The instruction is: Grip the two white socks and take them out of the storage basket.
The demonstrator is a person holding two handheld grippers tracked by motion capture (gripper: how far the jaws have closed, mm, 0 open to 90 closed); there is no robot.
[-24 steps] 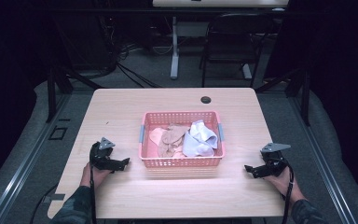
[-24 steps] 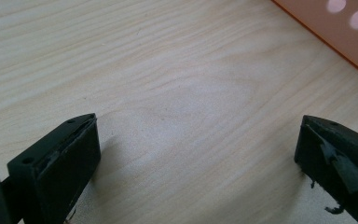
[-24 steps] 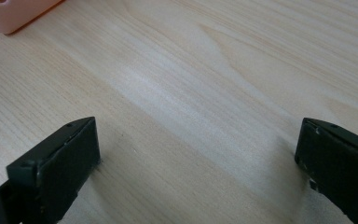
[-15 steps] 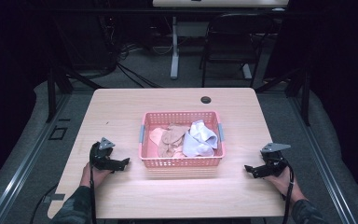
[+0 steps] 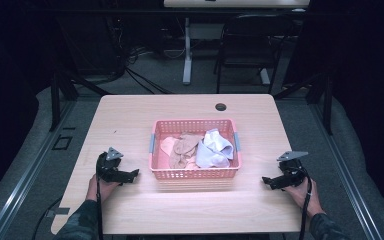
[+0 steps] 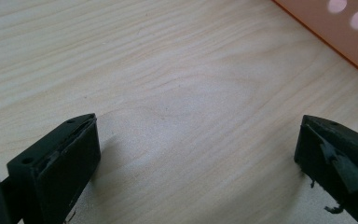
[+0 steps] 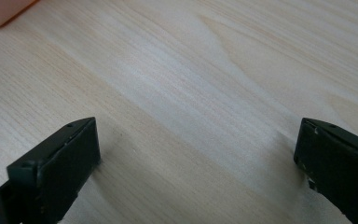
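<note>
A pink plastic basket [image 5: 195,173] sits in the middle of the wooden table [image 5: 130,120]. Inside it lie a beige cloth [image 5: 182,147] and a white cloth [image 5: 215,150]. My left gripper [image 5: 132,175] rests on the table just left of the basket, pointing toward it. In the left gripper view its jaws stand wide apart over bare wood [image 6: 196,121], with the basket's corner [image 6: 335,32] at the upper right. My right gripper [image 5: 266,181] rests to the right of the basket, jaws wide apart over bare wood [image 7: 196,126], with a basket corner [image 7: 2,11] at the upper left.
A round black cable hole [image 5: 221,106] lies near the table's far edge. Beyond the table stand a dark chair [image 5: 245,50], a desk leg [image 5: 186,55] and cables on the floor. Bare wood surrounds the basket on all sides.
</note>
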